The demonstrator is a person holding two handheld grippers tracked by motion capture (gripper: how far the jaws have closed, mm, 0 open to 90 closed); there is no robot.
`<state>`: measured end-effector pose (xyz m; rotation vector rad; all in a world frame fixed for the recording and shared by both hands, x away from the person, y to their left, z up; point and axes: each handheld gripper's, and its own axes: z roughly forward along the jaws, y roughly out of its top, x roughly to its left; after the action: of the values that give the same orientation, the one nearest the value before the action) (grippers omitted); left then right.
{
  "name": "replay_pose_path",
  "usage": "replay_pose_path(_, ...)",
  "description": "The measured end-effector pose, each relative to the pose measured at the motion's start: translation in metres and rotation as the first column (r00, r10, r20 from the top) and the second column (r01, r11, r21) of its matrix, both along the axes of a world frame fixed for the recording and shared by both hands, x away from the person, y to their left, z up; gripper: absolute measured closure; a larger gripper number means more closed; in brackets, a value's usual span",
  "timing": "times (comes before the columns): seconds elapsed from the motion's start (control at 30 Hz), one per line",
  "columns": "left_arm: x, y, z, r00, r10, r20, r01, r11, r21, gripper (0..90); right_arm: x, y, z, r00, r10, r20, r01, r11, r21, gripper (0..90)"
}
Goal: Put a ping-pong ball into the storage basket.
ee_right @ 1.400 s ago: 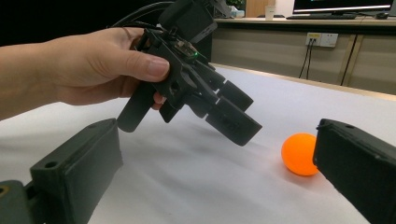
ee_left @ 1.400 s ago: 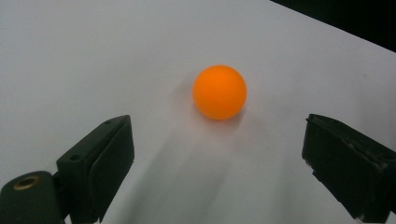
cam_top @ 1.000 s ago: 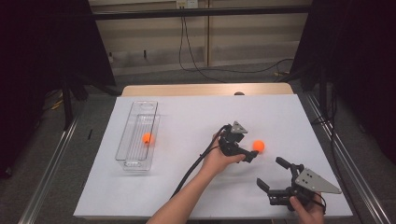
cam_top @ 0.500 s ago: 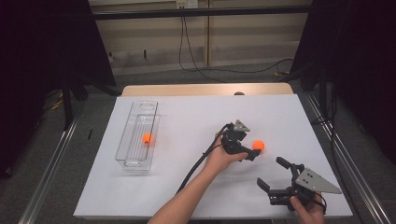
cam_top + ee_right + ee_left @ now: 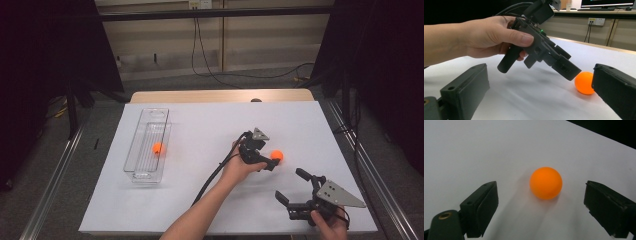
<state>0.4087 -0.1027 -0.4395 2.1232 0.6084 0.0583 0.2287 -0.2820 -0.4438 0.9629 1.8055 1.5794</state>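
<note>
Orange ball (image 5: 546,183) between the left hand-held gripper's (image 5: 541,205) parted jaws

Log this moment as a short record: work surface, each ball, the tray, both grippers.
surface: white table
loose ball: orange ball on the table, between the left gripper pads, untouched
left gripper: jaws open, just been closing
tray: clear plastic tray at table's left
second ball: orange ball in tray
right gripper: right gripper open, holds nothing

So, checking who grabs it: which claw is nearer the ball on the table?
Left. The left claw is at the ball, jaws either side; the right claw sits nearer the person.
</note>
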Motion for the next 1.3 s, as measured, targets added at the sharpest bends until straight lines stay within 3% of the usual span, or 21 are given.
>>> replay_pose_path(0.6,0.005,-0.008,-0.012,0.9999,0.009,0.013,-0.009,0.9999,0.011,20.6,0.000,0.000,0.000,1.0000,-0.001,0.000,0.001,1.000,-0.001,0.7)
replay_pose_path(1.3,0.004,-0.024,-0.017,0.9988,-0.037,0.032,0.035,0.9987,0.037,36.2,-0.001,-0.001,0.001,1.0000,-0.001,0.002,0.001,1.000,-0.002,0.7)
